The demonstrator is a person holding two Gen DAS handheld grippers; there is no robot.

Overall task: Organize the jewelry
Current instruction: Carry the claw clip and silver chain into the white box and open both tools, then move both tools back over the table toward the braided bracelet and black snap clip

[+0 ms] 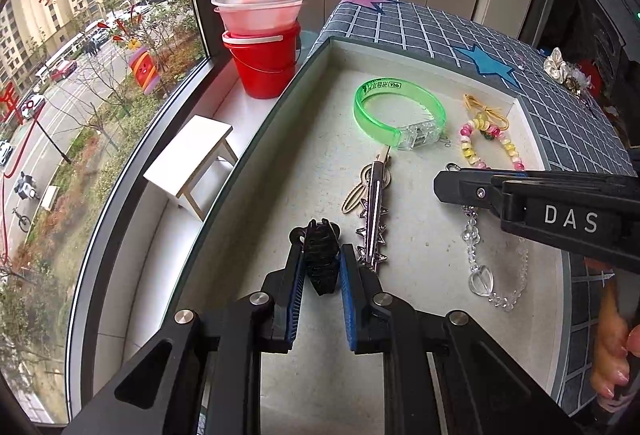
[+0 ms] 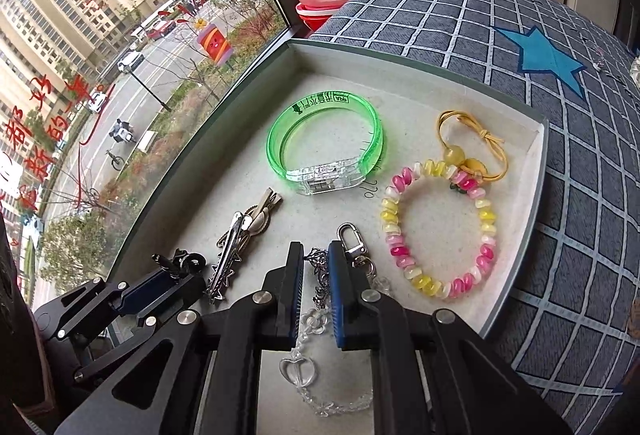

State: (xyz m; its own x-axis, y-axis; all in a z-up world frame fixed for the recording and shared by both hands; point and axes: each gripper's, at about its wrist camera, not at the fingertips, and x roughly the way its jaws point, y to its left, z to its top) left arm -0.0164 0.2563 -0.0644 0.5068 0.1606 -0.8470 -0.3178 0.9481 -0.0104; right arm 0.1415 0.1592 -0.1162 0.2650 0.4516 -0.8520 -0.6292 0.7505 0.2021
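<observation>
A shallow grey tray (image 1: pixel 280 107) (image 2: pixel 538 155) holds the jewelry. My left gripper (image 1: pixel 320 255) is shut on a black claw hair clip (image 1: pixel 320 259), low over the tray's near left part; the clip also shows in the right wrist view (image 2: pixel 178 263). My right gripper (image 2: pixel 315 253) (image 1: pixel 444 185) is shut on a small dark metal ornament (image 2: pixel 318 259), above the clear crystal chain with a heart (image 2: pixel 298 371) (image 1: pixel 480 281). A green bangle (image 1: pixel 400 107) (image 2: pixel 324 151), a silver spiked hair clip (image 1: pixel 374 219) (image 2: pixel 228 259) and a pink-yellow bead bracelet (image 2: pixel 440 227) (image 1: pixel 488 143) lie in the tray.
A yellow cord with beads (image 2: pixel 472 151) lies at the tray's far right corner. The tray sits on a grey checked cloth with stars (image 1: pixel 480 47) (image 2: pixel 560 75). A red bucket with plastic bowls (image 1: pixel 264 47) stands on the window sill. A small white stool (image 1: pixel 192 163) is below.
</observation>
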